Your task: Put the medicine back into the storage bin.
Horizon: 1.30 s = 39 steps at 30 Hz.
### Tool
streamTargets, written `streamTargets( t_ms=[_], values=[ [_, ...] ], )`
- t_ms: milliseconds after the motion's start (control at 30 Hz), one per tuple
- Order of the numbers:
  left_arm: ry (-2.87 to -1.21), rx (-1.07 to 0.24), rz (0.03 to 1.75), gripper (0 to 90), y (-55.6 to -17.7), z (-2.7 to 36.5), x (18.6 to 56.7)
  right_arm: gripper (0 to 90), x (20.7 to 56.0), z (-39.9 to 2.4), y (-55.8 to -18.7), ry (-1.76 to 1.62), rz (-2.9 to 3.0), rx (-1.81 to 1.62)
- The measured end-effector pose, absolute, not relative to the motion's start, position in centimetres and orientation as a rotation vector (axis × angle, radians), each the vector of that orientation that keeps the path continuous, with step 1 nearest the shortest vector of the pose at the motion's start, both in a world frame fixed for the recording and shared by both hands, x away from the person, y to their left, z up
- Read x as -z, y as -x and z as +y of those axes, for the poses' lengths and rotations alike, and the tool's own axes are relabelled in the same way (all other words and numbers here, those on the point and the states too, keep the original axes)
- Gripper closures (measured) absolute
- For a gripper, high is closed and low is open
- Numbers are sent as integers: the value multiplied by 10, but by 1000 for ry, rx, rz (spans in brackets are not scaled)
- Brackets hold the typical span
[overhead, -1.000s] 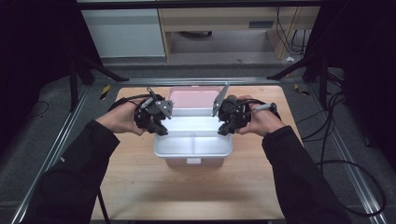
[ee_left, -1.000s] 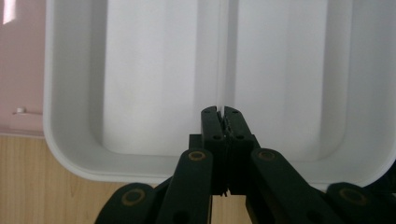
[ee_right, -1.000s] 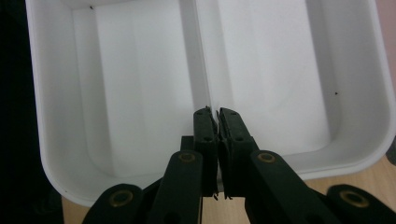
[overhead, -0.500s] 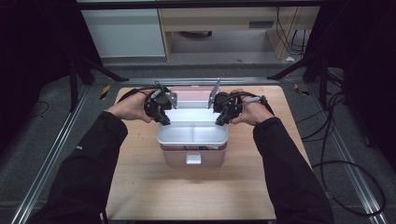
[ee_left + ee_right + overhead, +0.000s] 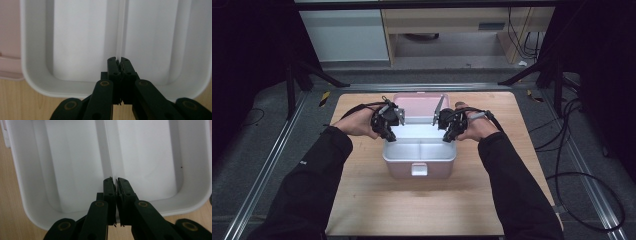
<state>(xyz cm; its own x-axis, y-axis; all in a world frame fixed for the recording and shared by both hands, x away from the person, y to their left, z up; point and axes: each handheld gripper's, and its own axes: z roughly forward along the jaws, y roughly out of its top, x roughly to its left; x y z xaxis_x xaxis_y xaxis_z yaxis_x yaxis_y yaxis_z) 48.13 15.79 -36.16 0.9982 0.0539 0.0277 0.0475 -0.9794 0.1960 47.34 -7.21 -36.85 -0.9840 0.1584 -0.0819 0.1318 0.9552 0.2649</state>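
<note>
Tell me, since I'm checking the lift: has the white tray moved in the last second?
Yes. The white tray has come toward the table's near edge, away from the pink lid.

The white two-compartment tray (image 5: 419, 149) sits in a pink box (image 5: 418, 167) between the left gripper (image 5: 388, 134) and right gripper (image 5: 447, 134). Each gripper's closed jaws seem to pinch an end of the tray's central divider (image 5: 121, 30).
</note>
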Motion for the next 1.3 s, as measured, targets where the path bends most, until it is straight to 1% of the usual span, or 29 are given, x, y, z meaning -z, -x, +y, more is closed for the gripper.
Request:
streamTargets(
  t_ms=[33,200,367,400,433,467,500,533,567,600,633,700,733,767,800,833,867,900,967,1033,1133,1167,1267,1300],
  values=[
    [-2946,-70,71,884,-480,158,366,858,370,-72,-474,-222,3002,-397],
    [-2927,-67,91,878,-479,160,372,851,375,-72,-472,-237,2997,-393],
    [-2929,-85,118,862,-478,158,373,834,381,-77,-469,-303,2985,-461],
    [-2913,-111,126,817,-476,158,371,798,381,-79,-468,-338,2970,-493],
    [-2913,-111,126,791,-476,158,371,798,381,-79,-468,-338,2970,-493],
    [-2899,-122,141,763,-475,158,369,722,381,-81,-466,-370,2964,-523],
    [-2885,-127,156,744,-475,158,367,702,379,-83,-465,-380,2951,-539],
    [-2873,-139,167,744,-473,159,363,702,379,-83,-465,-380,2951,-539],
    [-2856,-147,181,700,-472,159,360,652,374,-87,-463,-397,2923,-574],
    [-2838,-145,198,682,-472,161,357,636,371,-89,-463,-412,2910,-594],
    [-2802,-151,239,682,-470,163,353,636,371,-89,-463,-412,2910,-594],
    [-2741,-165,317,622,-468,167,346,615,362,-97,-462,-450,2865,-682],
    [-2691,-184,361,619,-465,173,341,592,354,-105,-460,-493,2827,-752],
    [-2691,-184,361,605,-465,173,341,592,354,-105,-460,-493,2827,-752],
    [-2654,-171,391,605,-463,177,340,575,351,-109,-460,-516,2808,-766],
    [-2635,-166,417,582,-462,180,339,531,346,-117,-459,-563,2771,-773],
    [-2612,-237,466,557,-459,186,338,519,344,-120,-458,-599,2754,-780],
    [-2612,-237,466,530,-459,186,338,519,344,-120,-458,-599,2754,-780],
    [-2543,-222,531,527,-460,194,340,510,343,-128,-457,-647,2721,-812],
    [-2491,-244,597,478,-461,202,345,489,345,-138,-456,-750,2659,-875],
    [-2438,-276,701,464,-467,210,353,485,347,-147,-457,-839,2586,-908],
    [-2438,-276,701,452,-467,210,353,485,347,-147,-457,-839,2586,-908],
    [-2357,-304,829,425,-473,217,361,476,350,-155,-459,-920,2537,-901],
    [-2357,-304,829,423,-473,217,361,476,350,-155,-459,-920,2537,-901]
  ],
)
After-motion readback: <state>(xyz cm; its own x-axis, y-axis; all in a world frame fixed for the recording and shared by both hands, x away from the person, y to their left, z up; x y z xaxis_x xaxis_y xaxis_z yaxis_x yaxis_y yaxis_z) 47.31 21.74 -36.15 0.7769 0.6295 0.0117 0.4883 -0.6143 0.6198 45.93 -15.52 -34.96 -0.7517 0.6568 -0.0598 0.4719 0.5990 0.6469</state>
